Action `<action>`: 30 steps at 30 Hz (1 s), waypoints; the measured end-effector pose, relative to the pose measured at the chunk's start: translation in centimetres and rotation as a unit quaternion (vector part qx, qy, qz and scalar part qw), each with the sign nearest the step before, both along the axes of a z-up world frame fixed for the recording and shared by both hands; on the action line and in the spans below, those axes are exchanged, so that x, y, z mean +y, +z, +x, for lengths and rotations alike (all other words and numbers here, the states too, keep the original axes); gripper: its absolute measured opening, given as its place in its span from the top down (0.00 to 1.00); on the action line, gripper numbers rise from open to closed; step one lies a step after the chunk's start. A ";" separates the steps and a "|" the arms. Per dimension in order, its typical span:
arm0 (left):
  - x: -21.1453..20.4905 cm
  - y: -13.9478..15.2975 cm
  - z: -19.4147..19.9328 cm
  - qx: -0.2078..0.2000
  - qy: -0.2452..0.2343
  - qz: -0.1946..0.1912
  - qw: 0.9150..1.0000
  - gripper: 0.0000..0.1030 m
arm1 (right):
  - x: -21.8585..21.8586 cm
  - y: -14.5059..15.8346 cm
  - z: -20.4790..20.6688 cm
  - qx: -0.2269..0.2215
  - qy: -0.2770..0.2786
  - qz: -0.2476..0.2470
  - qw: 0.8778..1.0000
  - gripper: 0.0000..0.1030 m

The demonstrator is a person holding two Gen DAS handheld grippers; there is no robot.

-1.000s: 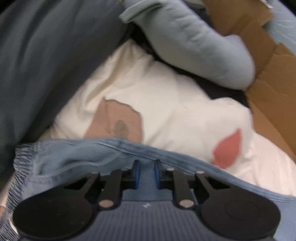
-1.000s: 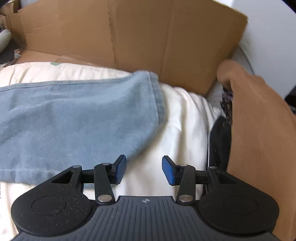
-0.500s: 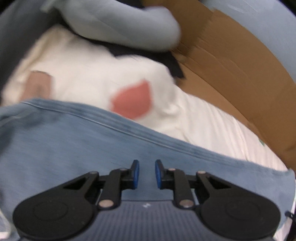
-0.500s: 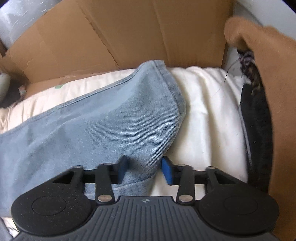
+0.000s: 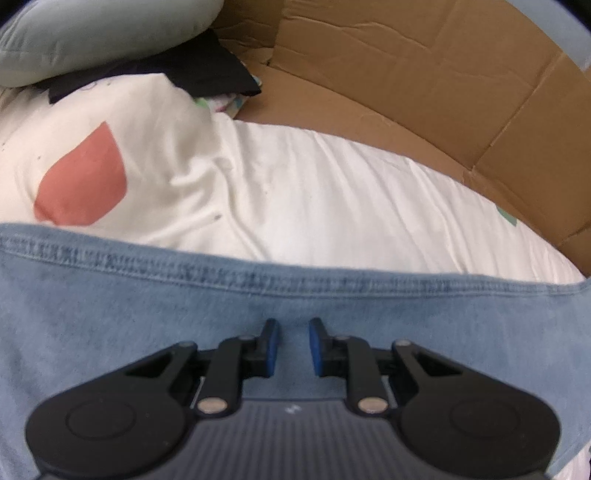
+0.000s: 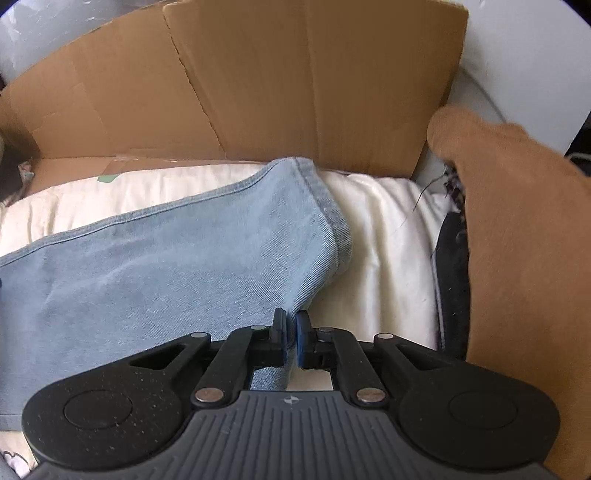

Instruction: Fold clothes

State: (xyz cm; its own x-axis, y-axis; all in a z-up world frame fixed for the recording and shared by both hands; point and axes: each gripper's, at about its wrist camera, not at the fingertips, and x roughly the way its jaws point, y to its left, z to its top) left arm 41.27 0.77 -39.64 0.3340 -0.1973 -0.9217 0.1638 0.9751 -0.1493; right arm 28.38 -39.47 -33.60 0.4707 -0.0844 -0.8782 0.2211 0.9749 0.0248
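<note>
A light blue denim garment [image 5: 147, 314] lies across white bedding [image 5: 332, 203], its stitched edge running straight over the left wrist view. My left gripper [image 5: 293, 343] sits over the denim, its blue pads narrowly apart with a thickness of the cloth held between them. In the right wrist view the denim's [image 6: 166, 258] hemmed end bunches up. My right gripper [image 6: 291, 332] is shut on the denim's lower corner beside that hem, pads nearly together.
A cardboard wall [image 6: 277, 92] stands behind the bedding [image 6: 388, 240]. A brown garment [image 6: 524, 258] and a dark item [image 6: 452, 277] crowd the right. The left wrist view shows a cream cloth with a red patch [image 5: 85, 181], a black garment [image 5: 207, 74] and a pale grey-blue one [image 5: 92, 33].
My right gripper closed from wide open onto the denim's corner, and the hem bunched up. My left gripper travelled right with the denim, away from the clothes pile toward the cardboard.
</note>
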 end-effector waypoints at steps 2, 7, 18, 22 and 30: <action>0.0 0.0 0.2 0.002 0.005 -0.002 1.000 0.82 | 0.4 0.1 0.1 0.001 0.002 -0.014 1.000 0.97; 0.6 0.2 0.8 0.006 0.012 -0.011 1.000 0.87 | -1.0 1.7 -0.8 -0.072 -0.011 0.044 0.996 0.94; -0.2 0.6 2.2 0.004 0.013 0.005 1.000 0.92 | -1.0 -2.3 -1.1 -0.006 0.019 -0.048 0.999 0.90; 0.2 0.9 2.1 0.006 0.016 -0.006 1.000 0.92 | -0.4 -2.6 -0.4 -0.019 0.017 -0.023 0.999 0.89; 2.9 5.4 -2.3 -0.034 0.003 -0.049 0.998 0.90 | 1.5 -1.9 1.0 -0.046 0.008 0.002 0.999 0.50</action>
State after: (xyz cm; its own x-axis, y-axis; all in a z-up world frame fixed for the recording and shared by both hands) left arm 38.97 3.71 -34.19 0.3975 -0.2829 -0.8729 0.1708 0.9575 -0.2325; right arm 29.39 -38.02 -35.55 0.5512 -0.0724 -0.8312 0.2015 0.9783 0.0484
